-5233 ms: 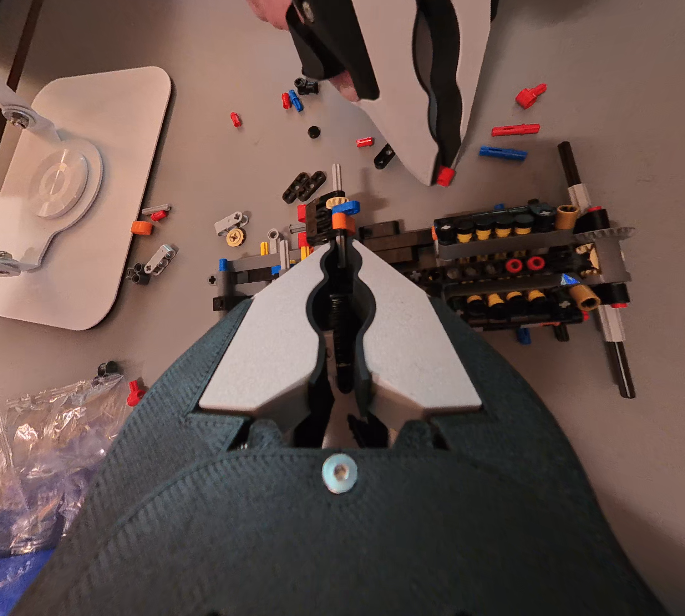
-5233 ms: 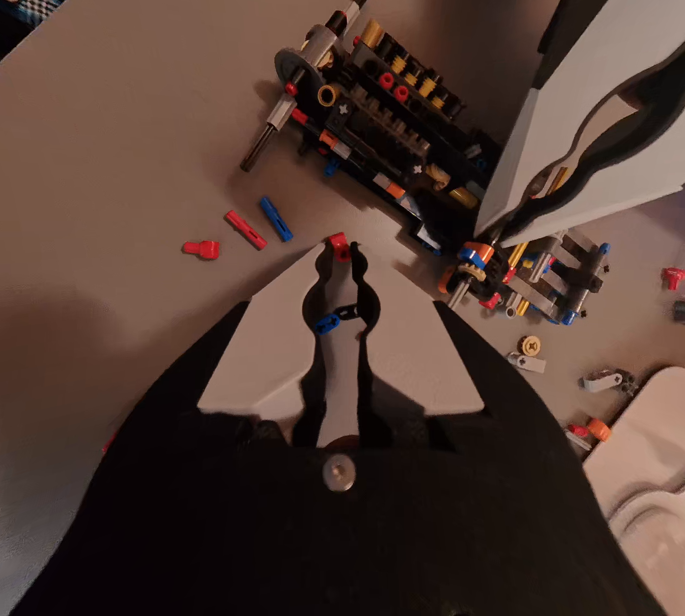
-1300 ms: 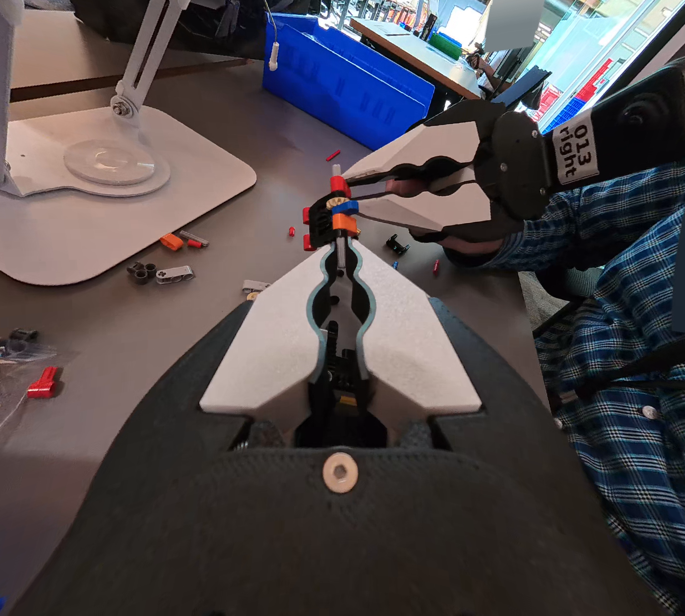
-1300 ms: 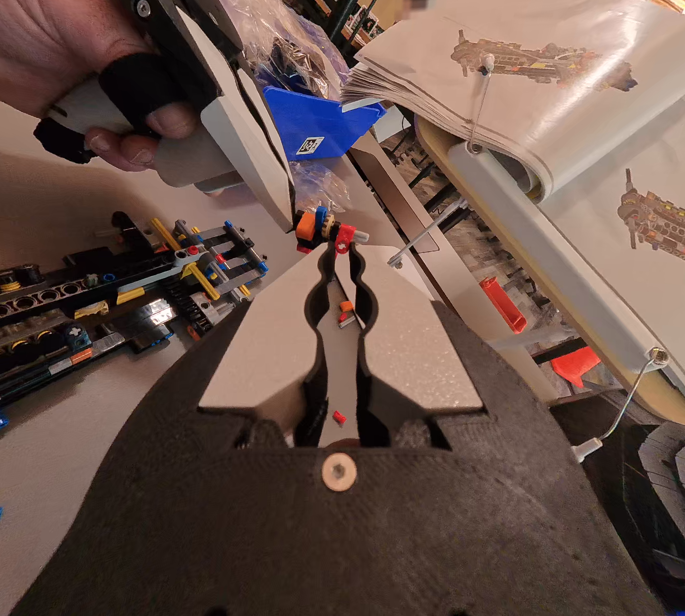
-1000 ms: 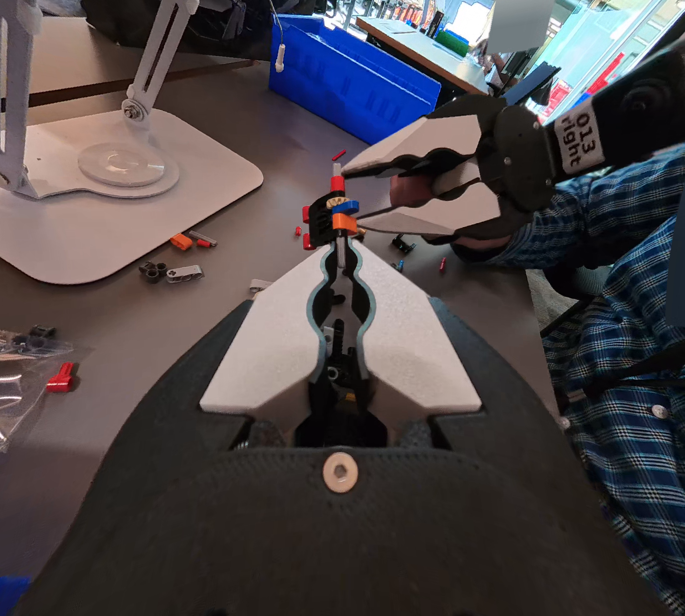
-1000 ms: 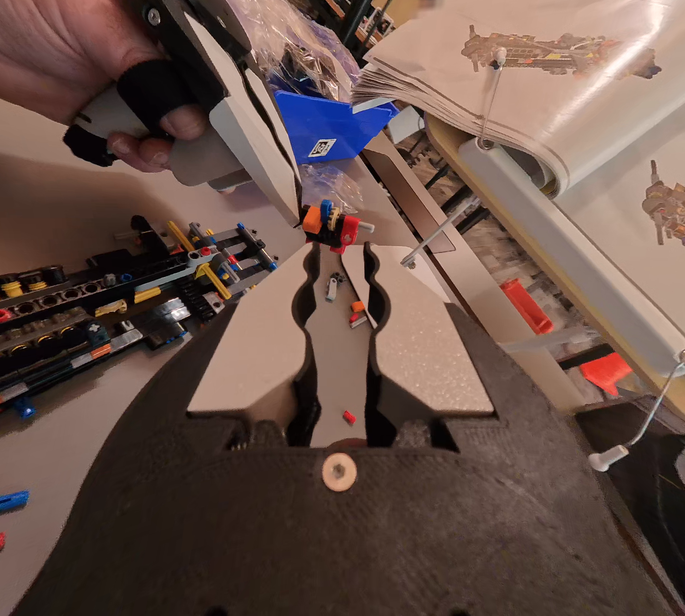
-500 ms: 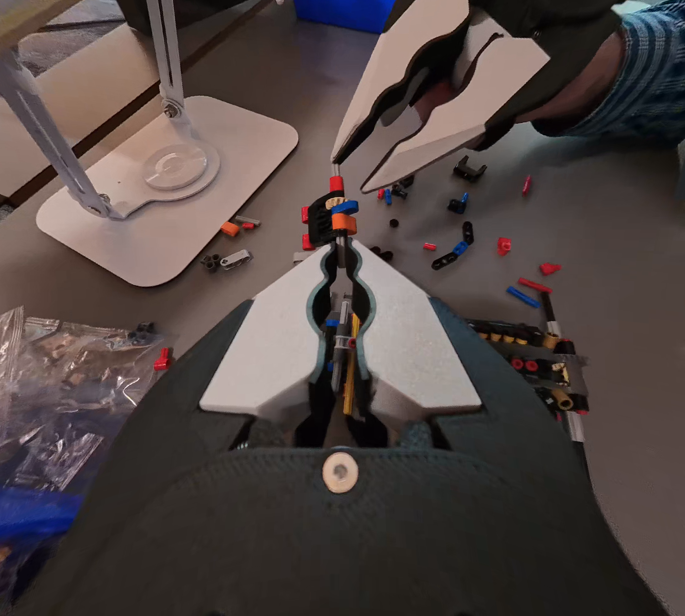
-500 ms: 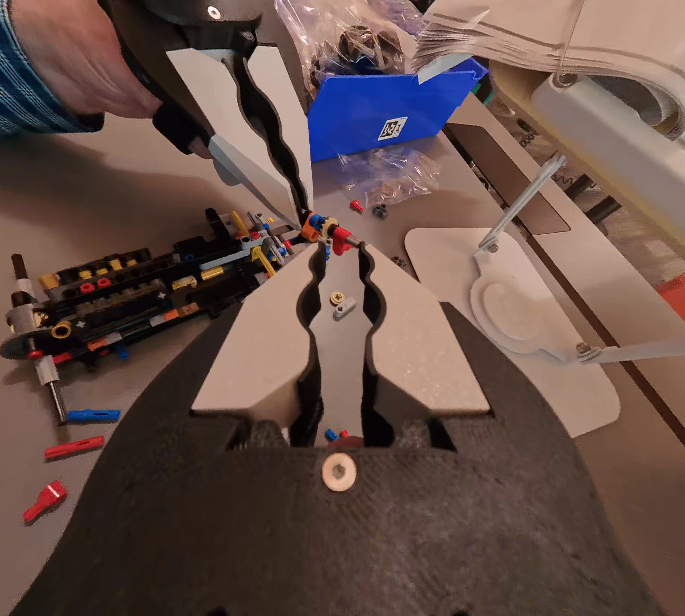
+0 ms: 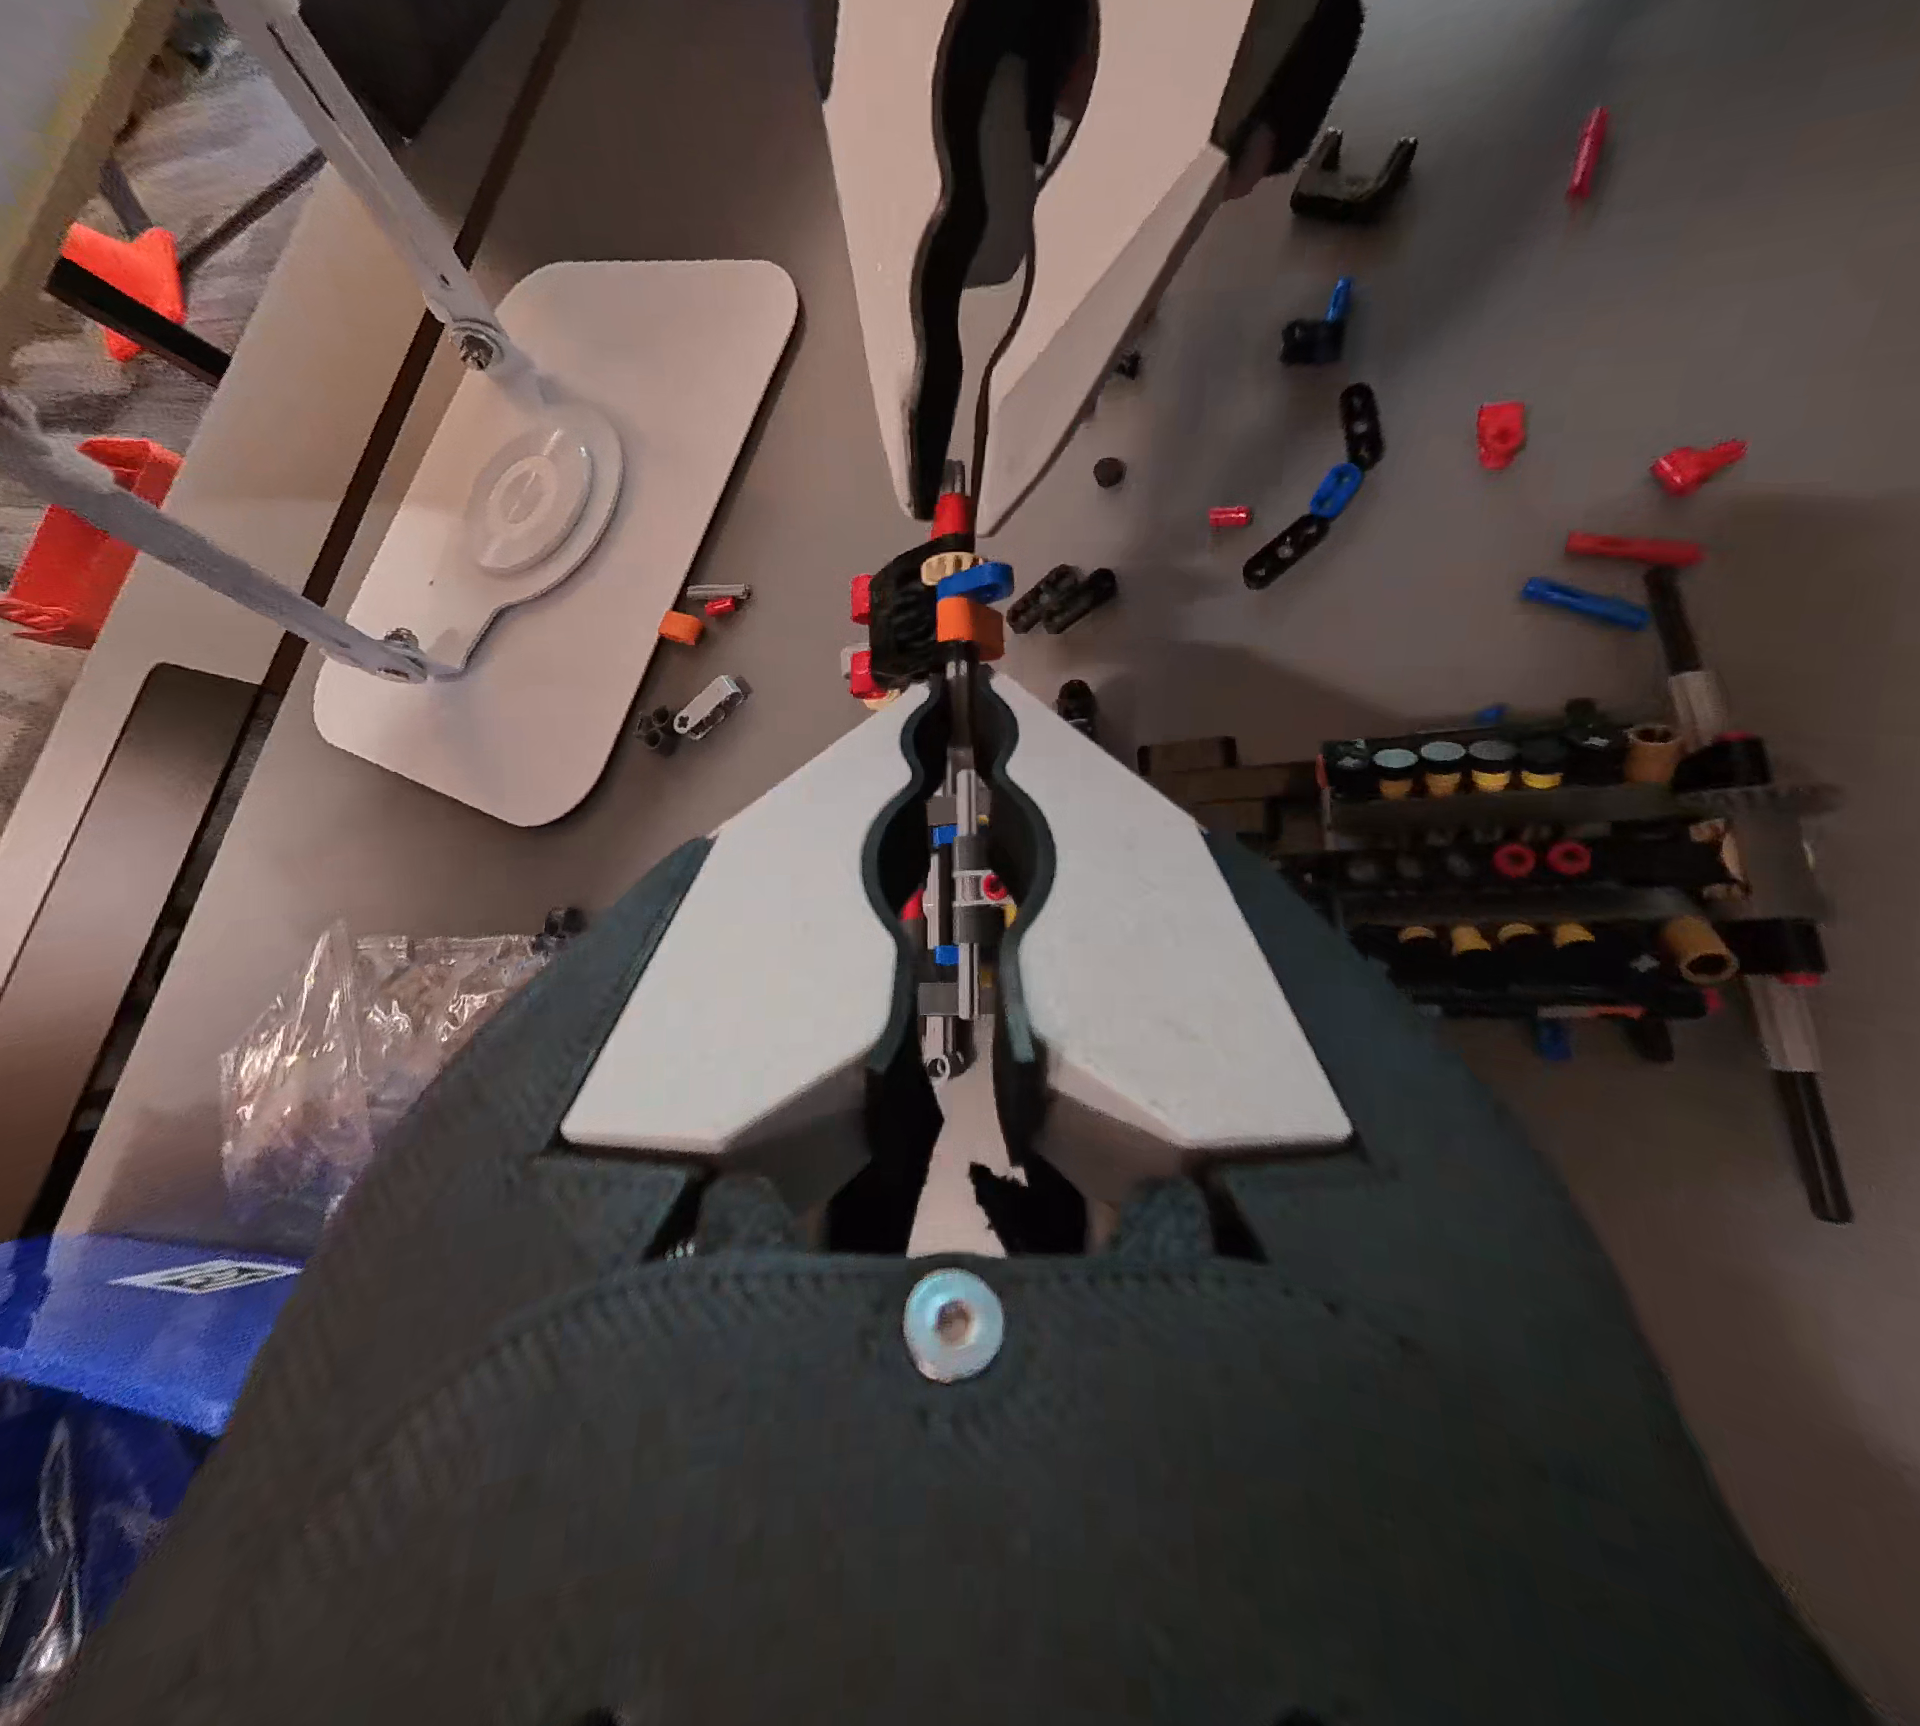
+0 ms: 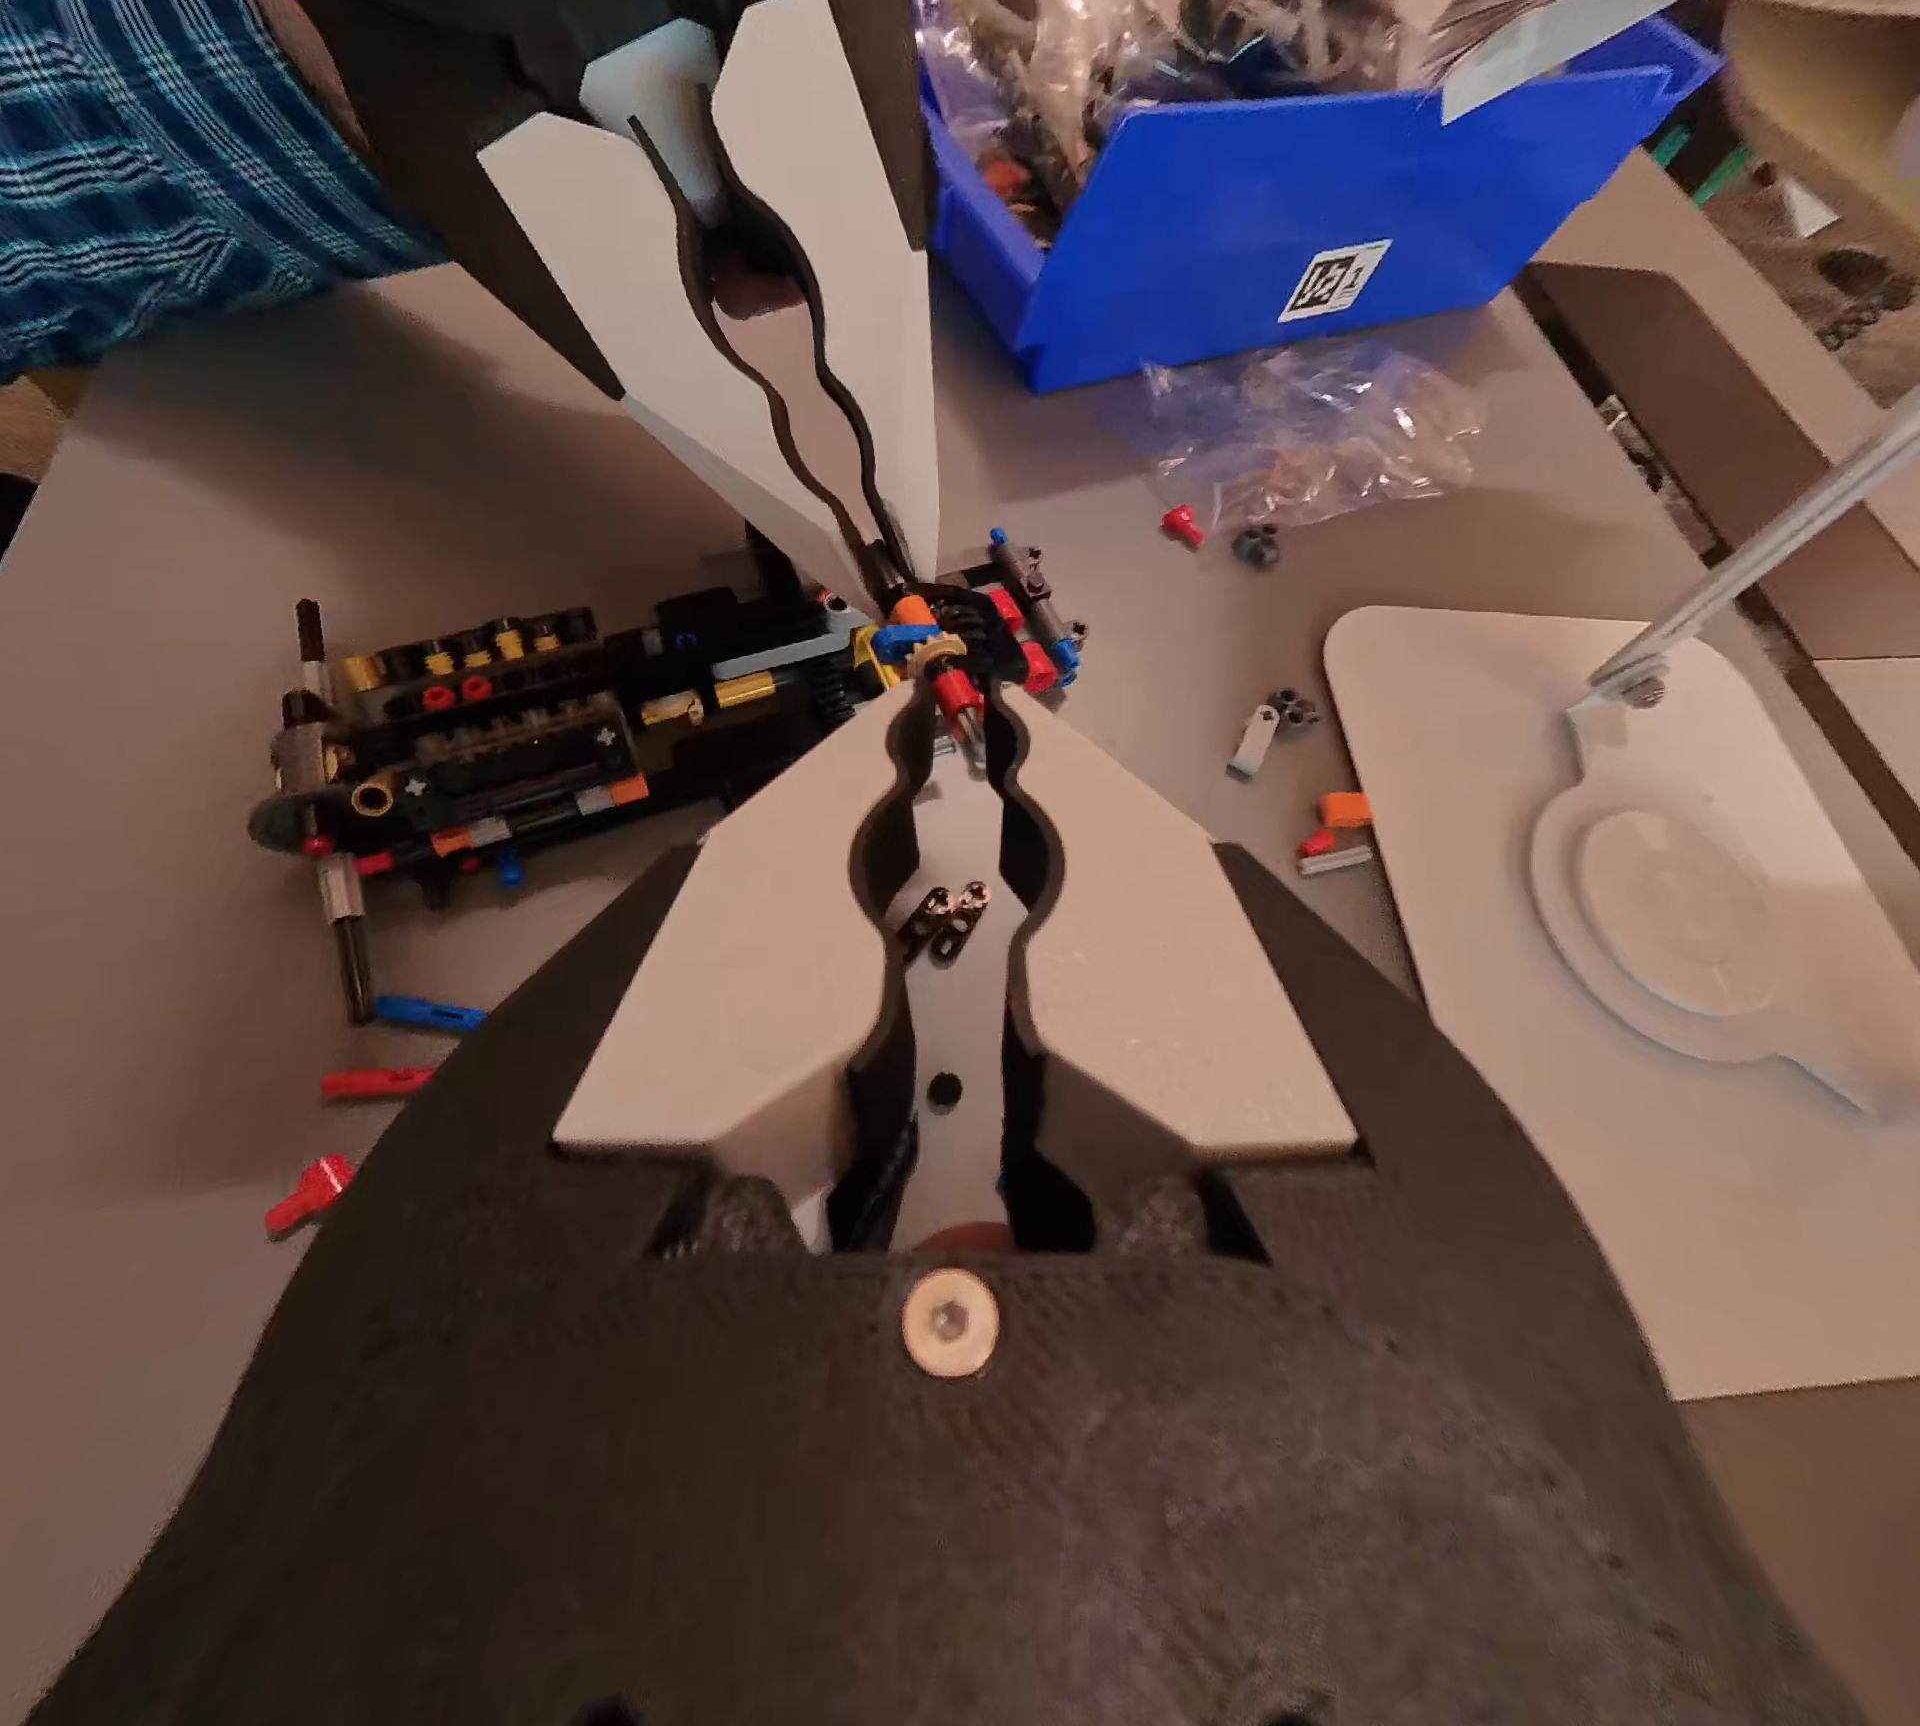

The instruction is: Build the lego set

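1. The left gripper (image 9: 961, 689) has its fingers closed to a narrow slit around a thin dark axle that carries a small sub-assembly (image 9: 925, 611) of black, red, blue, orange and tan pieces. This sub-assembly sticks out just past the fingertips, held above the surface (image 9: 1558, 118).

2. The right gripper (image 9: 951, 502) comes in from the opposite side, tip to tip with the left one. Its fingers are nearly together at the far end of the same axle, at the red bush (image 10: 956, 694). In the right wrist view a slim gap remains around the grey axle end; whether they pinch it I cannot tell for sure.

3. The axle's long axis runs straight along both pairs of fingers, so the two grippers face each other on one line. Any push on the red bush would, I judge, go along that line toward the left gripper.

4. The large black model (image 10: 499, 720) lies on the surface directly below and beside the held piece, its long side running crosswise to the axle.

5. Loose pins and links (image 9: 1320, 513) lie scattered near the model; a blue bin (image 10: 1299, 222) with bags stands farther off.
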The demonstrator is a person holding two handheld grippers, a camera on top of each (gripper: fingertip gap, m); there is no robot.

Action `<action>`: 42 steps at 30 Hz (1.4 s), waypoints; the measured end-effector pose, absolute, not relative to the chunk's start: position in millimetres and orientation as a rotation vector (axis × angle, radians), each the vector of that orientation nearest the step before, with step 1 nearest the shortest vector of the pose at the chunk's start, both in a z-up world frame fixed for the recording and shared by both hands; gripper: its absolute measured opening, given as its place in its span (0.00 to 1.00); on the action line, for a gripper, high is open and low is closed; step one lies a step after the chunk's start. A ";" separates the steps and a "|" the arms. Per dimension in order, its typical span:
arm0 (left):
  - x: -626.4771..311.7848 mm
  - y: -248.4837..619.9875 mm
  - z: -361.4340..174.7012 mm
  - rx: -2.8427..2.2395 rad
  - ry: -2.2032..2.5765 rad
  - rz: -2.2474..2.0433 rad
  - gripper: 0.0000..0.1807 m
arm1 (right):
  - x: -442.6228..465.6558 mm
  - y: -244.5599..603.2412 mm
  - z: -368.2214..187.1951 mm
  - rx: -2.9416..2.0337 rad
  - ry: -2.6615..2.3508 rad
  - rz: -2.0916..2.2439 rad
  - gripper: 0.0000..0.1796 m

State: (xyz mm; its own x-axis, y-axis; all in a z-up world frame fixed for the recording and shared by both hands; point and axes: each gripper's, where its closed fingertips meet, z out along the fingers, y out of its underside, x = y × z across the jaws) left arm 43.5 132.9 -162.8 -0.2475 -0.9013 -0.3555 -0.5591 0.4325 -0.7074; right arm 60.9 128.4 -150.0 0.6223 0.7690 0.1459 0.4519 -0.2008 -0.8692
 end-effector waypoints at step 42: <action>-6.9 144.6 -204.7 -1.579 2.054 -0.663 0.23 | 53.7 119.7 -181.8 -1.658 -1.198 0.401 0.02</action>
